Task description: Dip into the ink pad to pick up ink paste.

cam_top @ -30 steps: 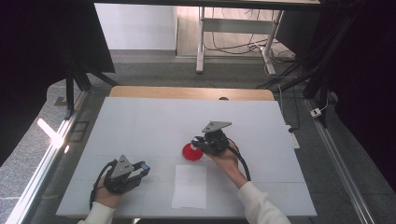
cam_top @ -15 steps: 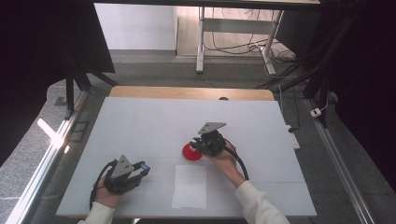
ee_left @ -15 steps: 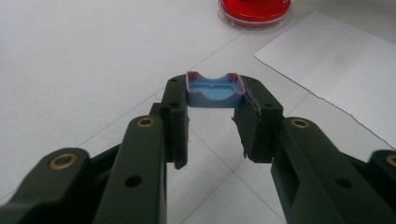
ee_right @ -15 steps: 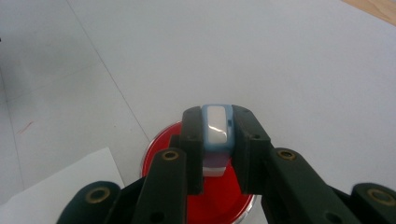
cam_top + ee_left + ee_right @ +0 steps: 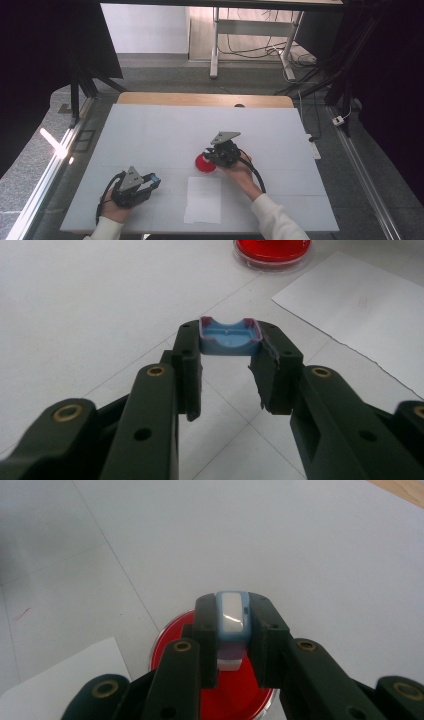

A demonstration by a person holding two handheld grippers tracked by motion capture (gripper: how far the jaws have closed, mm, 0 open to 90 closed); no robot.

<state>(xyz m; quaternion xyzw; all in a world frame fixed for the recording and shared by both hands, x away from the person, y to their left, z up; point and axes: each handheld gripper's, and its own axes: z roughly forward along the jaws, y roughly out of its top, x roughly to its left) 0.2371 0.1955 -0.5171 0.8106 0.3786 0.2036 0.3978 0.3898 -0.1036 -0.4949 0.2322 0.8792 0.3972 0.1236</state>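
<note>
In the left gripper view my left gripper [image 5: 229, 340] is shut on a small blue piece [image 5: 228, 337] with pinkish edges, held just above the white table. In the high view that gripper [image 5: 152, 180] is at the front left. My right gripper [image 5: 233, 609] is shut on a narrow blue and white block [image 5: 233, 614], held over a round red dish [image 5: 240, 692]. In the high view the right gripper [image 5: 208, 156] hangs at the red dish [image 5: 202, 164] near the table's middle. A white sheet of paper [image 5: 203, 199] lies in front of the dish, between both hands.
The white table top [image 5: 165, 130] has a wooden strip [image 5: 200, 99] along its far edge. The red dish [image 5: 272, 249] and the paper [image 5: 357, 300] lie ahead of the left gripper. Cables trail from both grippers. Dark frames and table legs stand on the floor beyond.
</note>
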